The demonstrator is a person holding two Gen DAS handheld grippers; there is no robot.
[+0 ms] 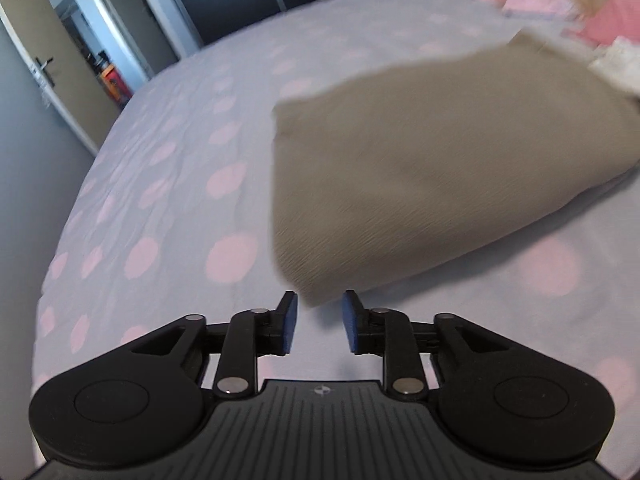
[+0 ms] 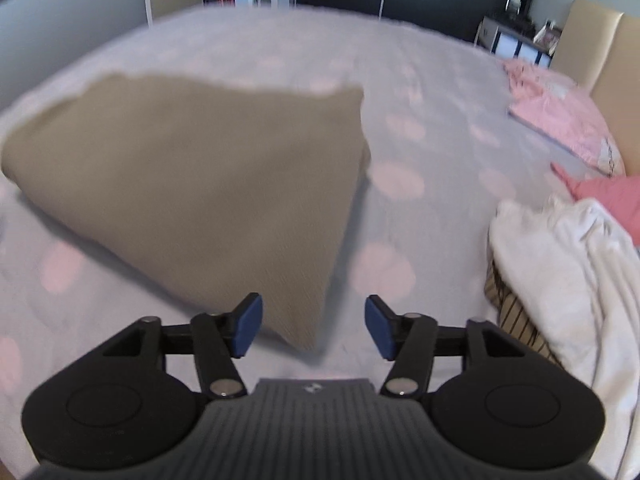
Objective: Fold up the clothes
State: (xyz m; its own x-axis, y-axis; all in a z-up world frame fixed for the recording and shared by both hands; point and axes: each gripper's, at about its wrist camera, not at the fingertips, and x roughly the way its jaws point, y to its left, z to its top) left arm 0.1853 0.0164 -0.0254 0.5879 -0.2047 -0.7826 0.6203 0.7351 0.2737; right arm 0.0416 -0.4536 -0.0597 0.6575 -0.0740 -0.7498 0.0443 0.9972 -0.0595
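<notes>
A khaki folded garment [image 1: 420,160] lies on the bed, blurred in both views. In the left wrist view its near corner ends just ahead of my left gripper [image 1: 320,322], whose blue pads [image 1: 289,322] stand a little apart with nothing pressed between them. Seen from the right wrist, the same garment [image 2: 192,184] tapers to a corner that reaches into the gap of my right gripper [image 2: 314,330]. That gripper is wide open and its pads [image 2: 249,330] do not touch the cloth.
The bed cover [image 1: 180,200] is pale grey with pink dots. A heap of white and striped clothes [image 2: 568,280] lies at the right, with pink clothes [image 2: 560,120] beyond it. A beige headboard [image 2: 600,52] and an open door [image 1: 44,68] frame the bed.
</notes>
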